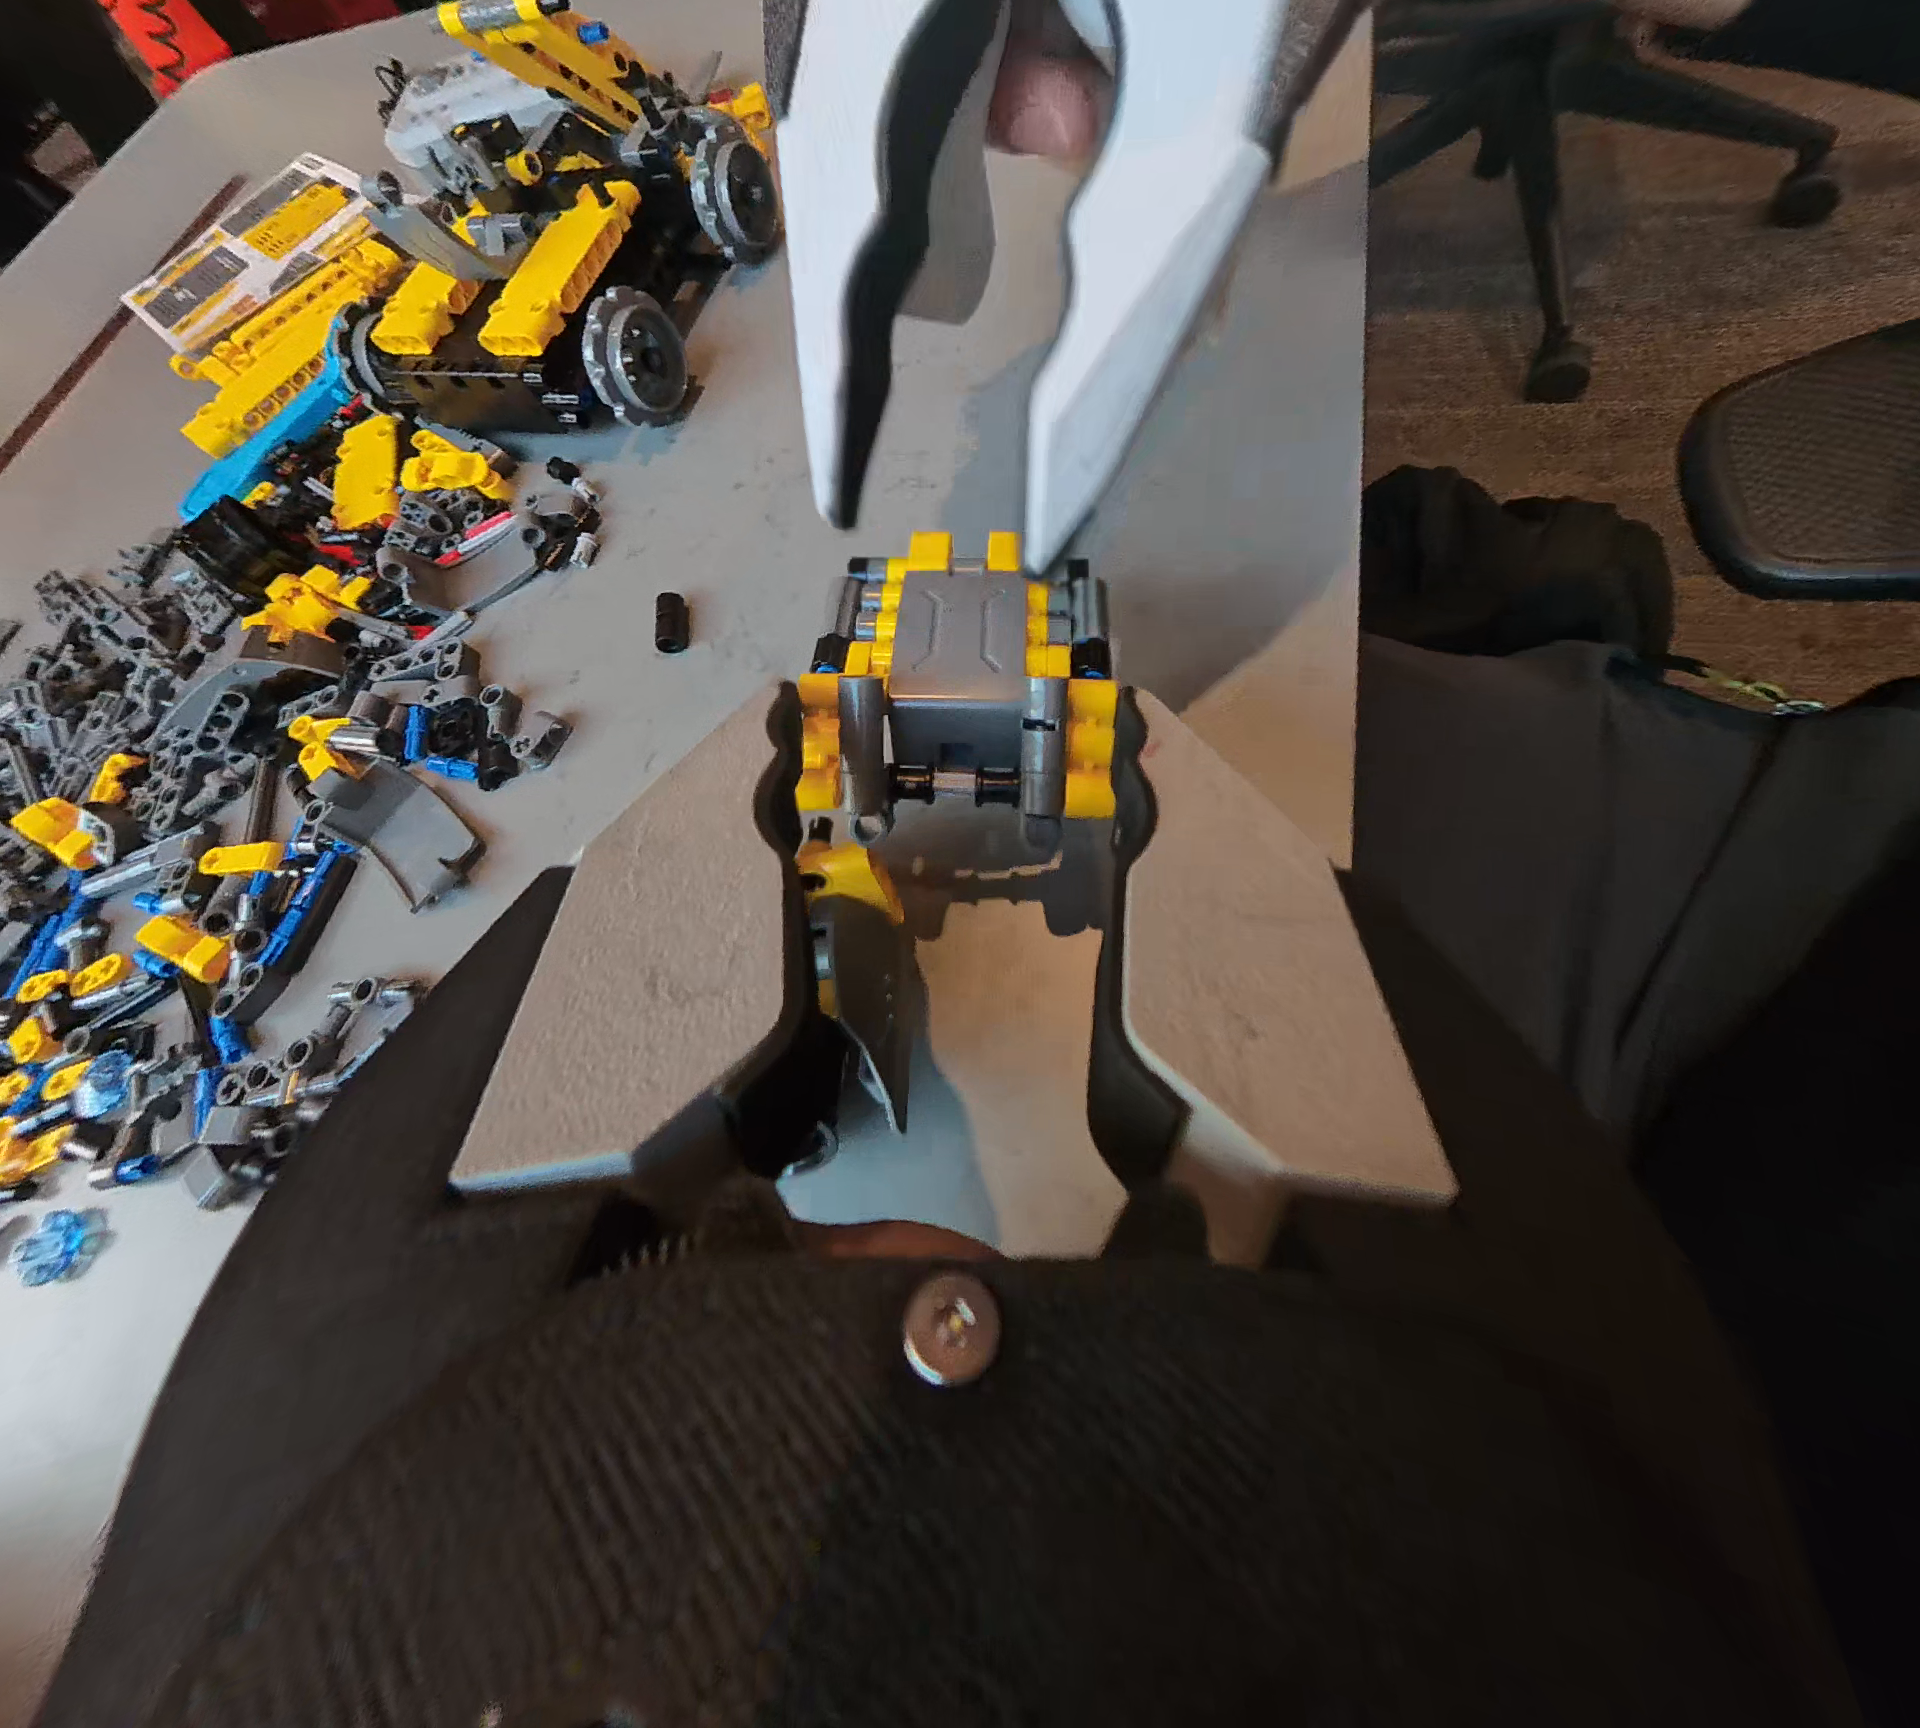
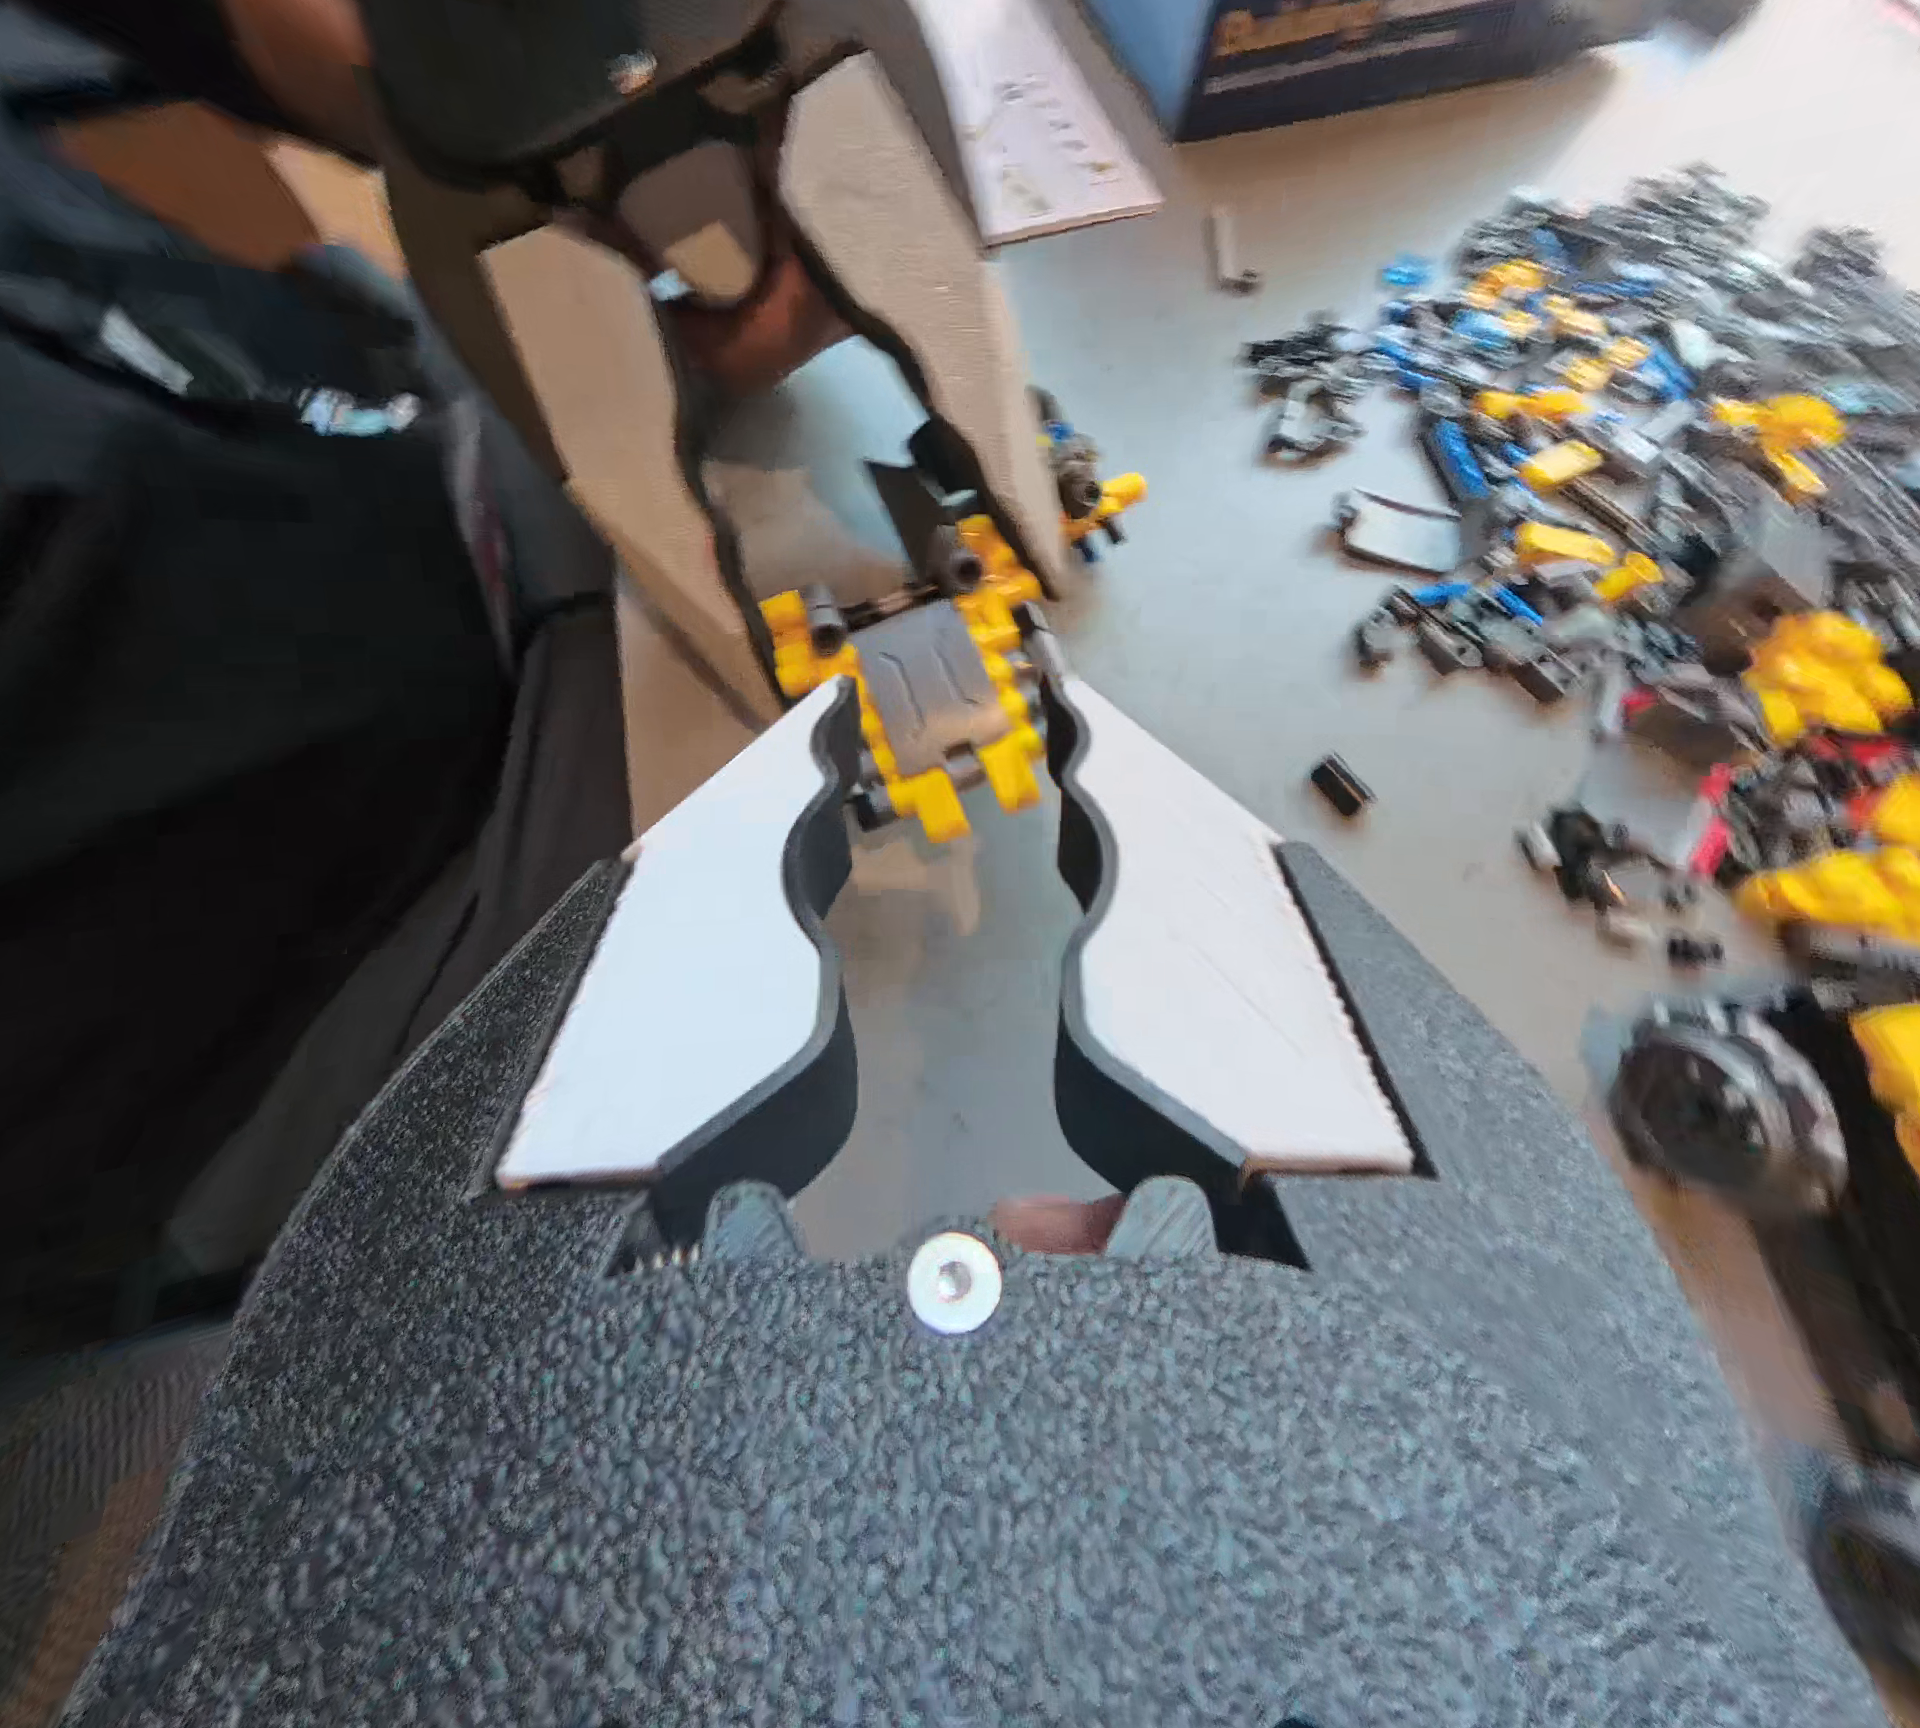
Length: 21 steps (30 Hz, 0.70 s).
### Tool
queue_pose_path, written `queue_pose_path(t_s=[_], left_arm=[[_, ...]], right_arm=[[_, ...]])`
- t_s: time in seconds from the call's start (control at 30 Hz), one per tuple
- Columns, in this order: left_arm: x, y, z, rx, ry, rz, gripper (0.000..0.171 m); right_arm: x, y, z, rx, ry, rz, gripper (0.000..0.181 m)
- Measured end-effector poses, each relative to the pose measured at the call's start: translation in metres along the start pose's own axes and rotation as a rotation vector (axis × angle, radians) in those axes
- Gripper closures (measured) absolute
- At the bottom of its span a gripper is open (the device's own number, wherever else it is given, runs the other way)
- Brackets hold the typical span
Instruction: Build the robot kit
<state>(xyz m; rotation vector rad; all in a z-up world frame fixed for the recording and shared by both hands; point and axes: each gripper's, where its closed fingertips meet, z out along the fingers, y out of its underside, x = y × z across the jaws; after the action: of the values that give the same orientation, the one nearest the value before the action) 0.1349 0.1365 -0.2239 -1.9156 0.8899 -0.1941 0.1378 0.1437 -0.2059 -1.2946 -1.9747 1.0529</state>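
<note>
Sitting between both tongs: brick assembly [image 1: 961, 691]

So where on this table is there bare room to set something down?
Bare table lies between the loose parts pile and the small yellow-grey assembly, holding only one black connector. The pile and the wheeled model crowd the rest.

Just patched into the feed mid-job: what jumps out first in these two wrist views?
The small yellow-and-grey brick assembly at the table's near edge, clamped at its sides by the left gripper, with the right gripper reaching in from the opposite side, its fingertips at the far end. Next, the half-built yellow wheeled vehicle farther back to the left, and the heap of loose parts spread beside it.
</note>
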Motion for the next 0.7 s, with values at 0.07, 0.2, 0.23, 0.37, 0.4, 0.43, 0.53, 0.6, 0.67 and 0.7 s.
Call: queue_pose_path(t_s=[0.07,0.2,0.23,0.37,0.4,0.43,0.53,0.6,0.67,0.7], left_arm=[[-0.002,-0.004,-0.005,0.023,-0.044,0.049,0.114],[-0.009,-0.027,-0.022,0.161,-0.153,0.148,0.114],[-0.01,-0.032,-0.026,0.199,-0.166,0.148,0.114],[-0.02,-0.045,-0.035,0.31,-0.247,0.101,0.114],[-0.021,-0.046,-0.035,0.32,-0.25,0.089,0.114],[-0.02,-0.045,-0.032,0.317,-0.245,0.077,0.114],[-0.016,-0.039,-0.024,0.294,-0.24,0.054,0.114],[-0.019,-0.033,-0.022,0.264,-0.244,0.021,0.114],[-0.022,-0.029,-0.026,0.231,-0.22,-0.032,0.11],[-0.026,-0.026,-0.029,0.209,-0.212,-0.067,0.103]], right_arm=[[0.012,0.004,-0.008,0.057,0.061,0.185,0.139],[0.01,0.01,-0.016,0.228,-0.014,0.53,0.126],[0.006,0.0,-0.021,0.323,-0.069,0.606,0.133],[-0.004,-0.031,-0.026,0.556,-0.204,0.777,0.139],[-0.008,-0.037,-0.023,0.575,-0.219,0.77,0.14],[-0.011,-0.041,-0.019,0.586,-0.211,0.764,0.144],[-0.009,-0.045,-0.003,0.58,-0.177,0.807,0.17],[-0.008,-0.046,-0.001,0.587,-0.197,0.846,0.172],[0.003,-0.038,0.0,0.564,-0.133,0.852,0.174],[0.01,-0.033,-0.001,0.547,-0.112,0.866,0.174]])
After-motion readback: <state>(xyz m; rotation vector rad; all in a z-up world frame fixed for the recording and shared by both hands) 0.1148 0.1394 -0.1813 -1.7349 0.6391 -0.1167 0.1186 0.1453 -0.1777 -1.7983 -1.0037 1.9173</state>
